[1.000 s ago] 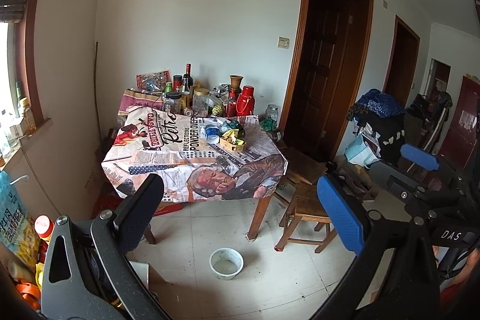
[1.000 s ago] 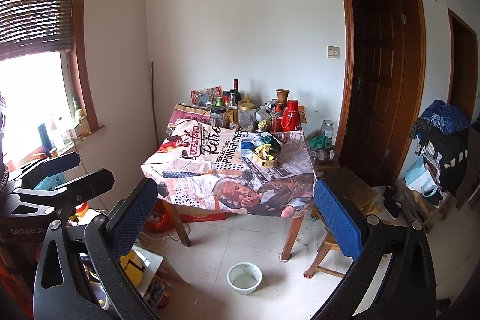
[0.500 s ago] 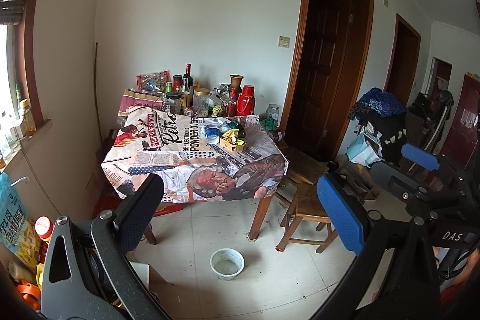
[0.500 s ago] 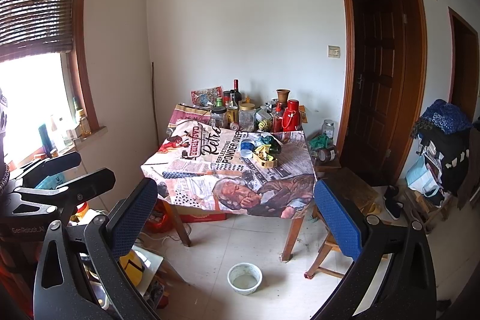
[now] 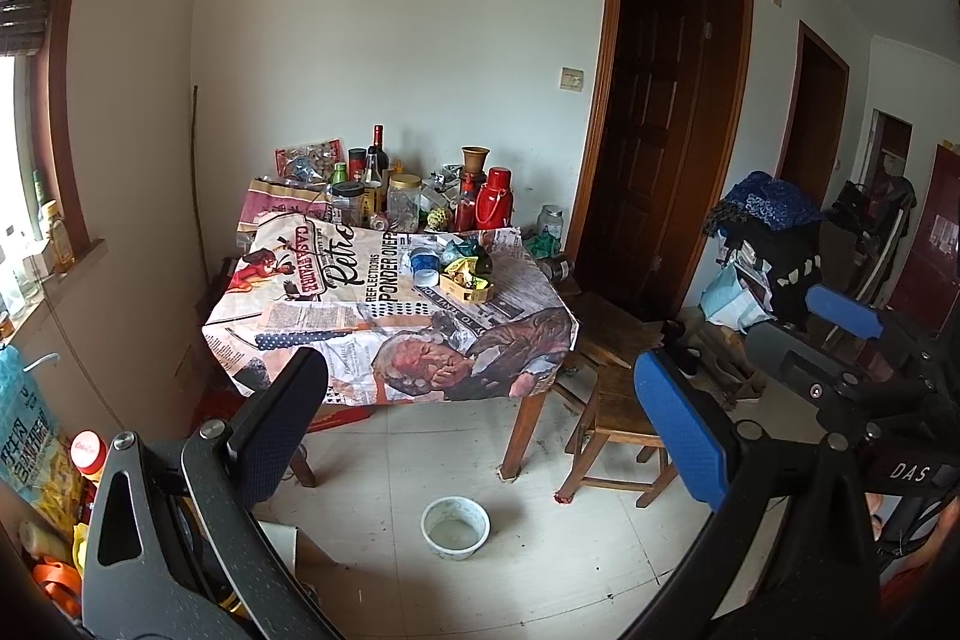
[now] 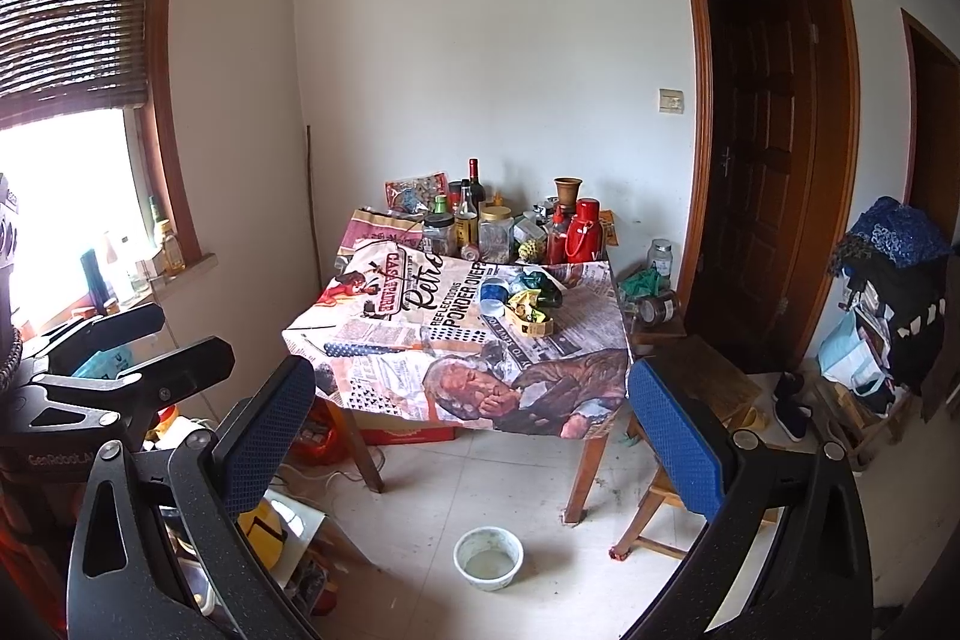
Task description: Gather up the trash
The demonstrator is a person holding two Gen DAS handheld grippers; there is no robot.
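A small heap of trash [image 5: 462, 268] lies on the table with the printed newspaper cloth [image 5: 336, 316]: a yellow tray, crumpled green and dark wrappers and a blue-and-white cup [image 5: 425, 263]. The heap also shows in the right wrist view [image 6: 528, 307]. My left gripper [image 5: 480, 424] is open and empty, well short of the table and at about its front edge height. My right gripper [image 6: 474, 430] is open and empty too, also far from the table. The right gripper appears at the right of the left wrist view [image 5: 840, 334].
Bottles, jars and a red thermos [image 5: 495, 199] crowd the table's back edge. A white bowl [image 5: 455, 519] sits on the tiled floor in front. A wooden stool [image 5: 618, 412] stands at the table's right. Bags and clutter fill the left floor and right wall.
Both views have shifted very slightly toward the table. Both grippers stay open and empty.
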